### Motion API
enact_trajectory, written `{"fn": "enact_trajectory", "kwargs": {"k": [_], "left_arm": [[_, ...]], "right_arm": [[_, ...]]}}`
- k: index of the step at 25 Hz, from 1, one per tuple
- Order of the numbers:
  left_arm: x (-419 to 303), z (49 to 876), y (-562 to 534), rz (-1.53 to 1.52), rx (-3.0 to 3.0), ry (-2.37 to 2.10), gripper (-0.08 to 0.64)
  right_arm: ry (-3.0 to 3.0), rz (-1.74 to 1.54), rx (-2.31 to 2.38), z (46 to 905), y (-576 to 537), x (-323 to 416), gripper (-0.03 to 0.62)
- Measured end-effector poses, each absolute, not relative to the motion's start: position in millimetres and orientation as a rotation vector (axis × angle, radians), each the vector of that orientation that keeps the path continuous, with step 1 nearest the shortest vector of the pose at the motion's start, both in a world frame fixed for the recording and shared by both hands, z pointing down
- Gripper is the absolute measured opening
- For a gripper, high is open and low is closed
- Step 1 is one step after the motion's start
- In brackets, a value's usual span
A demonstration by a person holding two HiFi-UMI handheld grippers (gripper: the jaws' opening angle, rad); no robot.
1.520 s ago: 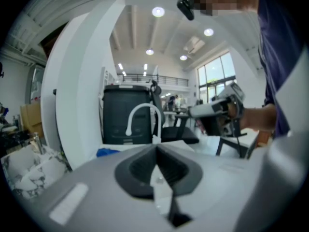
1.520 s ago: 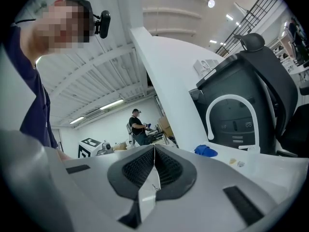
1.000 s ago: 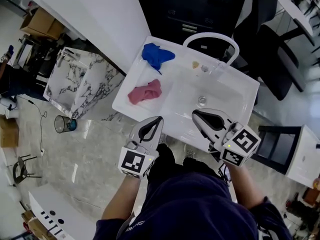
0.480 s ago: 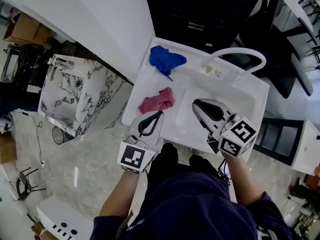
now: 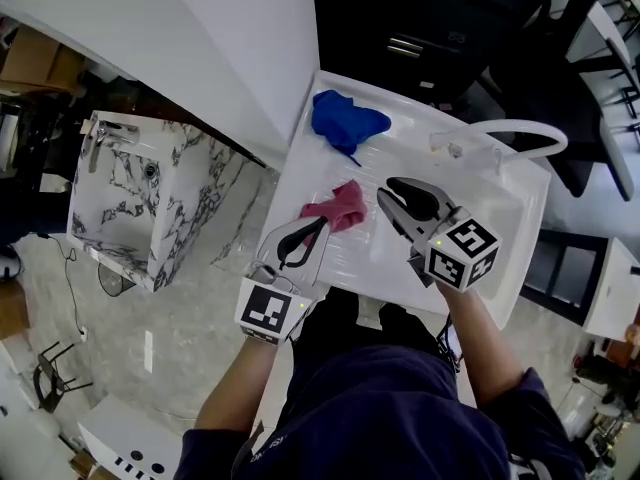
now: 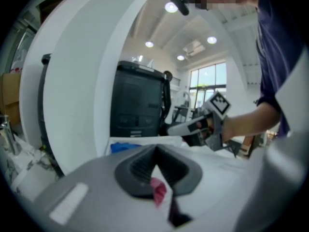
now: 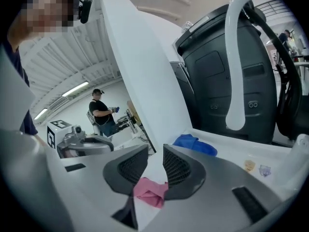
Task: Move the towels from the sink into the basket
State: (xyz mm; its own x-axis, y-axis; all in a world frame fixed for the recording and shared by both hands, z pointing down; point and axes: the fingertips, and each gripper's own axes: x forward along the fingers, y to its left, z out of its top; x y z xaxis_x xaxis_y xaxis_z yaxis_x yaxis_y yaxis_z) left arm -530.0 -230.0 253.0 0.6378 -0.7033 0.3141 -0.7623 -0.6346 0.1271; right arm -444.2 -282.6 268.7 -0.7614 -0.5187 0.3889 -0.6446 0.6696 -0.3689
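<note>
In the head view the pink towel (image 5: pixel 338 207) lies on the flat left part of the sink (image 5: pixel 420 286), bunched, its longer side running from the sink's front left up towards its middle. The blue towel (image 5: pixel 348 123) sits farther back, near the sink's back left corner. My left gripper (image 5: pixel 320 226) comes in from the sink's front edge with its tip at the towel's near end, and my right gripper (image 5: pixel 384 194) stands just beside the towel's far end, pointing across at it, so the pink towel lies between the two tips. In the left gripper view that gripper (image 6: pixel 155 153) has its jaws pressed together with nothing in them, and only a scrap of pink (image 6: pixel 158 190) shows beyond them. In the right gripper view the jaws (image 7: pixel 155 152) have just been opening and stand a little apart; the pink towel (image 7: pixel 150 191) lies on the sink straight ahead and below the gap, not yet between the pads, with the blue one (image 7: pixel 195 145) well behind it. I judge the right gripper better placed for the pick. I see no basket.
</note>
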Motion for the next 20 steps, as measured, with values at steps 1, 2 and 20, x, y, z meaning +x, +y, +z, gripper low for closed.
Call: {"fn": "enact_trajectory", "kwargs": {"k": [1,2,20], "left_arm": [[-532,256,-232,0.345,2.609,-1.185,0.003],[-534,259,-234,0.346,2.606,-1.178,0.003],[-546,299,-265,0.374,2.569,-1.097,0.003]], "right_arm": [[-2.617,0.726,0.941,275,-287,-447,0.091],[-2.603,0.725,0.945,281,-291,-449,0.098],[-2.491,0.702,0.98,352,-360,-476,0.176]]}}
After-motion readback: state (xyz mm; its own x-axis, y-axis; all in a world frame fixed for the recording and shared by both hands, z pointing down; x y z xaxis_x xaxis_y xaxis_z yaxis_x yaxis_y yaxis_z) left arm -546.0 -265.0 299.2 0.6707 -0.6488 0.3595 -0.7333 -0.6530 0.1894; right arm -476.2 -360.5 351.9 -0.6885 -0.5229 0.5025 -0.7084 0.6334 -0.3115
